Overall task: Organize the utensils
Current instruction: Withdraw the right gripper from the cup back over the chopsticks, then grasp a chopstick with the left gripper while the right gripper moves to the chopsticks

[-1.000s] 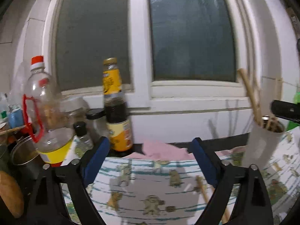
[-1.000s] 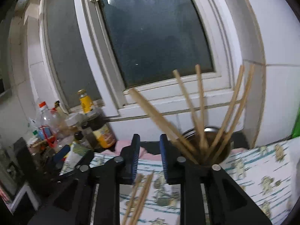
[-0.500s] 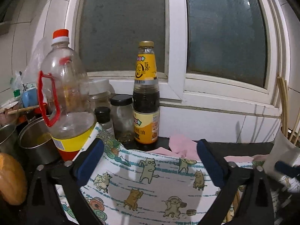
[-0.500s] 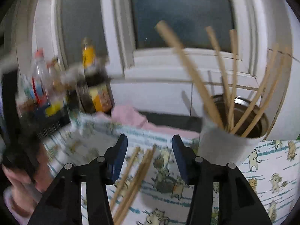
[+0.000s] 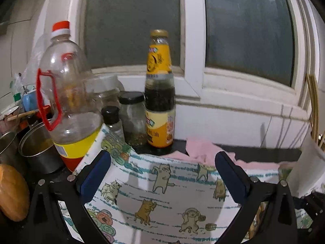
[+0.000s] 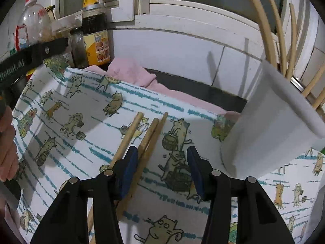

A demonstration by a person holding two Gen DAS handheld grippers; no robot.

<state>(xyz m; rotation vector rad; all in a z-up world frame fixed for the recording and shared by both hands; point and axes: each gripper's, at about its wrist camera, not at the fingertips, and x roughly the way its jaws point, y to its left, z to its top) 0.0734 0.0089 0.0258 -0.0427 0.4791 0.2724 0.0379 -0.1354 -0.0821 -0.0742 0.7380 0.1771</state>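
- white window frames and frosted panes back a dark tabletop (image 6: 195, 85) covered by a cat-print cloth (image 6: 85, 105), with a pink cloth (image 6: 130, 71) bunched at its far edge.
- right gripper (image 6: 161, 168) hangs low over the cat-print cloth, jaws apart and holding nothing; its left finger lies over the loose chopsticks (image 6: 149, 134), which run along the cloth partly under it.
- just right of that gripper stands a white holder (image 6: 270, 126), with more chopsticks (image 6: 262, 20) sticking up out of it.
- left gripper (image 5: 162, 174) has its jaws wide apart and empty above the cat-print cloth; in the right wrist view its black body crosses the left edge, with the person's hand (image 6: 8, 142) below it.
- behind the cloth stand a dark sauce bottle (image 5: 160, 93) with a yellow label, a black-lidded jar (image 5: 133, 118), a small black-capped bottle (image 5: 113, 122) and a big clear oil bottle (image 5: 67, 93) with a red handle.
- a metal pot (image 5: 36, 150) sits at far left.
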